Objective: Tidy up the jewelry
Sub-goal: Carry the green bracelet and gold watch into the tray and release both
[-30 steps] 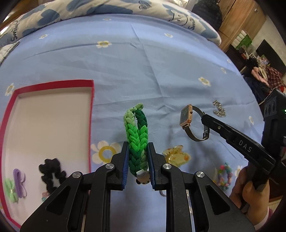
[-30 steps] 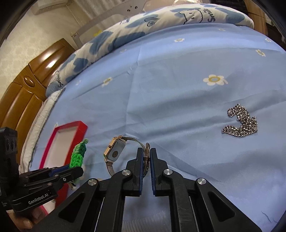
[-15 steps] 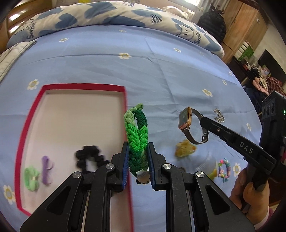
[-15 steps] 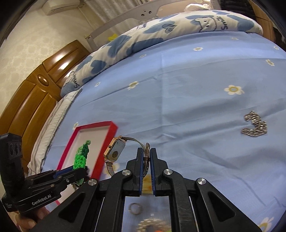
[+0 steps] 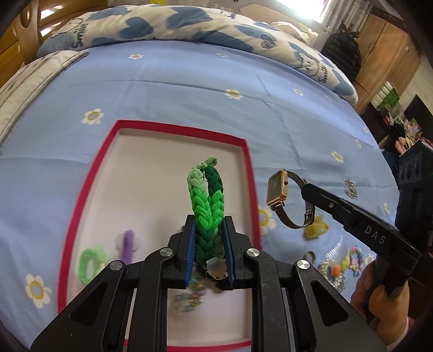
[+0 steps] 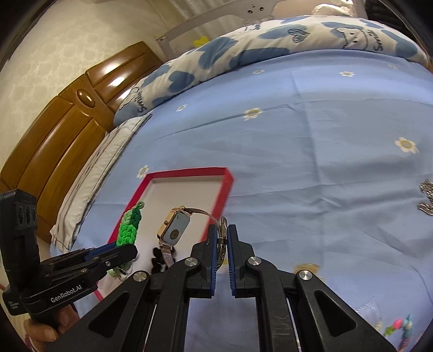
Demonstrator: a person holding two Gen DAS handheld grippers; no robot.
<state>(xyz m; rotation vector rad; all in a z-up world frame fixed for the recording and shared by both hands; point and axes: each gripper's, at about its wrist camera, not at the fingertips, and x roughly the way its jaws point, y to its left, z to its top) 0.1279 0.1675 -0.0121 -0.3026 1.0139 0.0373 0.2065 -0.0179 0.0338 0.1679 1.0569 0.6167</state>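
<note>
In the left wrist view the left gripper (image 5: 209,243) had its fingers pressed onto a green braided bracelet (image 5: 207,200), which stood upright over the red-rimmed tray (image 5: 250,189) lying on a blue bedsheet (image 5: 189,89) dotted with small flowers. Inside the tray, toward 8 o'clock, lay a green hair tie (image 5: 90,261) and a purple one (image 5: 127,243), both blurred. At 3 o'clock the right gripper (image 5: 307,191) carried a gold watch (image 5: 277,191) by its mesh strap, above loose beaded pieces (image 5: 349,261) on the sheet. A cloud-print duvet (image 5: 167,24) ran along 12 o'clock, and wooden cabinets (image 5: 389,51) stood at 2 o'clock. In the right wrist view the right gripper (image 6: 222,238) was closed nearly all the way on the watch (image 6: 174,230) strap, the face hanging over the tray's (image 6: 189,172) near corner. The left gripper (image 6: 119,250) showed at 9 o'clock with the bracelet (image 6: 130,227). A silver chain (image 6: 426,199) lay at 3 o'clock, and a wooden headboard (image 6: 67,130) filled 10 o'clock against pale wallpaper (image 6: 67,40).
</note>
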